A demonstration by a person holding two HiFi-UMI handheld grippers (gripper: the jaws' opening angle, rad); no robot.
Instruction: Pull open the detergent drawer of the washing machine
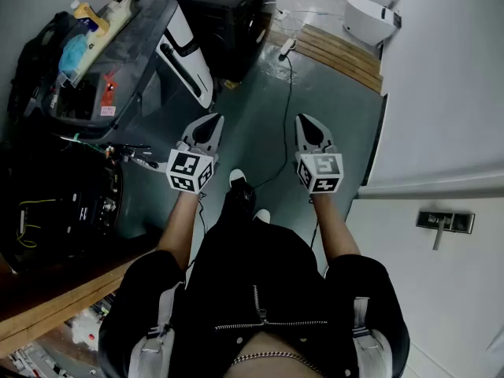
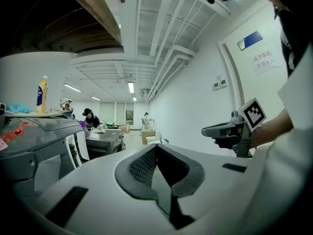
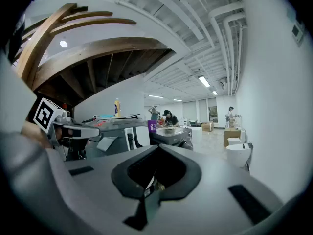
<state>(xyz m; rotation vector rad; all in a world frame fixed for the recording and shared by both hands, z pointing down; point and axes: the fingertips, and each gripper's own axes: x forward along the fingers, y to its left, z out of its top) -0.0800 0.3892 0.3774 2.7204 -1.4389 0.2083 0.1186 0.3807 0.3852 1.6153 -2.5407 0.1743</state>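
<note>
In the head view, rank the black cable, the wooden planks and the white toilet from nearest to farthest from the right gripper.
1. Black cable, on the floor just left of the right gripper.
2. Wooden planks, farther ahead, by the wall.
3. White toilet, beyond them, at top right.

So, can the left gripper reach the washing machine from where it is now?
Probably not yet. The left gripper hangs over bare floor, clearly apart from the washing machine ahead on its left. Nothing stands between them, so the way looks free after a step closer.
</note>
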